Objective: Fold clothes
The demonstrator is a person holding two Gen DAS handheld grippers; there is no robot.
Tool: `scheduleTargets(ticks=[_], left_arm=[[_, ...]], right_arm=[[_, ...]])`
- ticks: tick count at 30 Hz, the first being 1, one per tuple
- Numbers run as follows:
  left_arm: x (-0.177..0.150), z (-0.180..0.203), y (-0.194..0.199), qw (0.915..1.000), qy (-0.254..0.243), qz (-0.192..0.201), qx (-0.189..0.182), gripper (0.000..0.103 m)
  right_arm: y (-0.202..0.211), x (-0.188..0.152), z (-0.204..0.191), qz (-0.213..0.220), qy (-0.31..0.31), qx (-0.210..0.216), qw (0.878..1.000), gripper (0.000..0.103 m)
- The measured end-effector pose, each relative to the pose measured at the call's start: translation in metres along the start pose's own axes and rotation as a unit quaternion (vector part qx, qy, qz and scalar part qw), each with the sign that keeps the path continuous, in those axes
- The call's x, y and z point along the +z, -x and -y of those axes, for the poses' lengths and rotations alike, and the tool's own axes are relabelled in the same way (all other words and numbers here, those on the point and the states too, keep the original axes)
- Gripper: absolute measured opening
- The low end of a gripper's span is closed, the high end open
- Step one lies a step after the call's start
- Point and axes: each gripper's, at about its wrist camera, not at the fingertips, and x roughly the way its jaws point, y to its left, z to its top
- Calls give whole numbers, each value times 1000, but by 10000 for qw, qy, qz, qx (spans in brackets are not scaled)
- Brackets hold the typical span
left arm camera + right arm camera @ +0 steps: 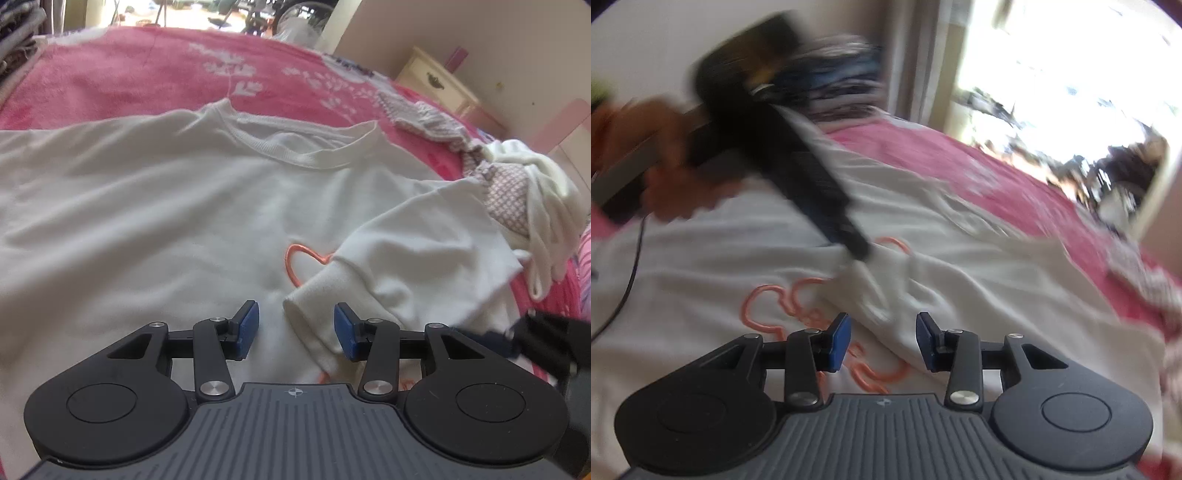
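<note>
A pink bedspread (122,77) is covered by a white sweatshirt (147,206), spread face up with its ribbed collar towards the far edge. One sleeve (399,251) is already laid inward across the chest, its cuff (314,306) resting beside an orange outline print (299,262). The left gripper (296,328) is held with jaws apart, nothing clamped, the cuff lying just between the blue pads (248,325). The right gripper (882,341) is likewise spread wide and empty above the folded sleeve edge. To fold well, the cuff is best pinched squarely and the sleeve kept flat and free of wrinkles.
</note>
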Motion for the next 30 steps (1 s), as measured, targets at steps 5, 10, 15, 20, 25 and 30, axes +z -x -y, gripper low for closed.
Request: scheduleTargets(ticks=[5, 10, 15, 20, 25, 30], left_arm=[[7, 4, -10, 10000, 2, -15, 56, 43], [6, 12, -12, 9998, -106, 36, 153, 24], [3, 16, -10, 9992, -195, 217, 266, 1], [9, 15, 14, 9977, -95, 647, 149, 1], [19, 3, 45, 9937, 96, 1095, 238, 1], [20, -15, 62, 9906, 255, 1257, 467, 1]], right_arm=[[-25, 5, -21, 11, 644, 12, 9979, 38], [-34, 9, -28, -87, 791, -67, 9968, 13], [-30, 16, -25, -43, 656, -146, 9977, 8], [-22, 31, -25, 84, 485, -206, 9986, 8], [-19, 59, -35, 364, 501, -162, 9979, 7], [-27, 80, -53, 615, 585, 48, 9964, 0]])
